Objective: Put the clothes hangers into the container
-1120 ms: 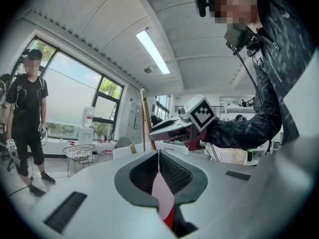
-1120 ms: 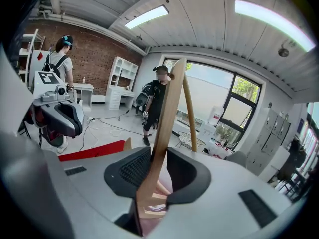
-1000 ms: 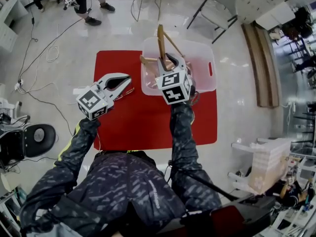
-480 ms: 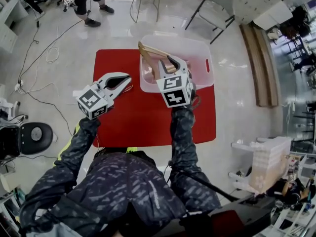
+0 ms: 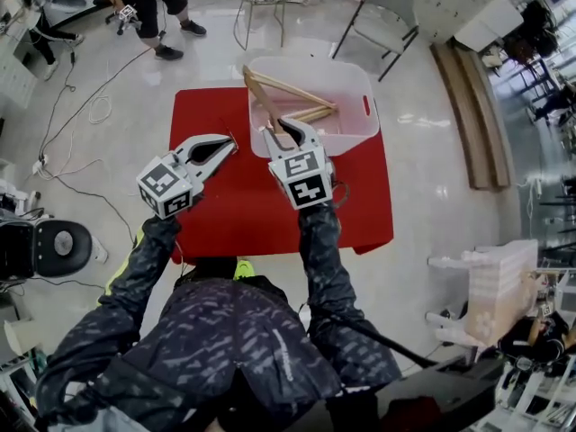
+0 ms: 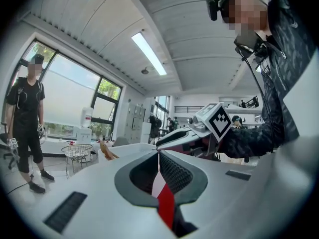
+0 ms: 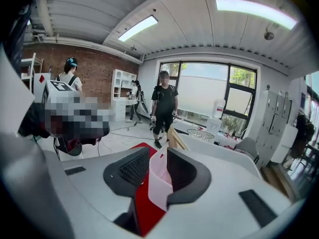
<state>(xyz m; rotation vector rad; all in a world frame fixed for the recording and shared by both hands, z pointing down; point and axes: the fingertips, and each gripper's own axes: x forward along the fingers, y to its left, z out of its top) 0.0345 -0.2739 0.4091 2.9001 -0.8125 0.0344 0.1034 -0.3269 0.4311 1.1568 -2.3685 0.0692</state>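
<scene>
In the head view, the right gripper [image 5: 290,130], whose jaws had just been opening, covered the near ends of the clothes hangers [image 5: 292,93] and part of the near wall of the container [image 5: 351,79]. In the right gripper view, the container's pale wall [image 7: 158,177] showed in the gap between the pads, but whether it stood between them or beyond them could not be told. That gripper's body hid all of the hangers except a short wooden tip [image 7: 174,137]. In the left gripper view, the left gripper [image 6: 158,154] left only a small brown hanger end [image 6: 106,150] visible. A bystander [image 5: 148,3] was cut off by the head view's top edge, so only legs and shoes showed.
</scene>
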